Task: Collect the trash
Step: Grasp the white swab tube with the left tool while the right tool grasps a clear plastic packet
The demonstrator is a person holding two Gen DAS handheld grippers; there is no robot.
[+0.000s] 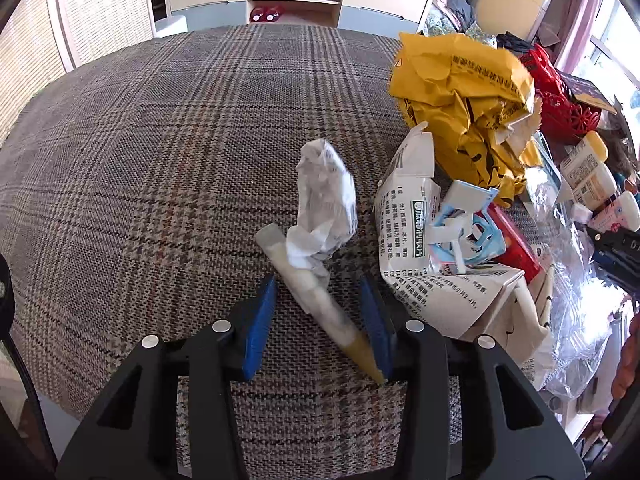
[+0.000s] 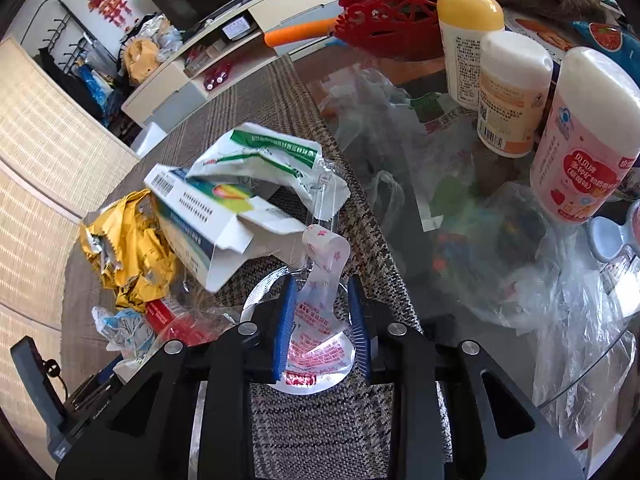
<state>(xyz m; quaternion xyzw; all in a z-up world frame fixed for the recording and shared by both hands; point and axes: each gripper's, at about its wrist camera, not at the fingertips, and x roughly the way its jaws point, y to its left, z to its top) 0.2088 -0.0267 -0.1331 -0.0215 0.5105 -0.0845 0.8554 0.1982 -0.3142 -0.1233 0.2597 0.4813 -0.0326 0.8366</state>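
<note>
In the left wrist view my left gripper [image 1: 320,284] is open just above the plaid cloth [image 1: 160,160]. A pale tube-shaped wrapper [image 1: 316,300] with a crumpled white wrapper [image 1: 328,208] at its far end lies between the pads, touching the right pad. A torn white box [image 1: 412,240] and a crumpled yellow bag [image 1: 468,96] lie to the right. In the right wrist view my right gripper [image 2: 322,284] is open around a white wrapper with pink stars [image 2: 320,308]; the pads stand apart from it.
In the right wrist view a torn box [image 2: 208,216], a green-and-white packet [image 2: 264,156] and yellow foil [image 2: 128,248] lie left of the gripper. Three bottles [image 2: 512,92], a red basket [image 2: 392,8] and clear plastic bags [image 2: 560,280] sit on the glass to the right.
</note>
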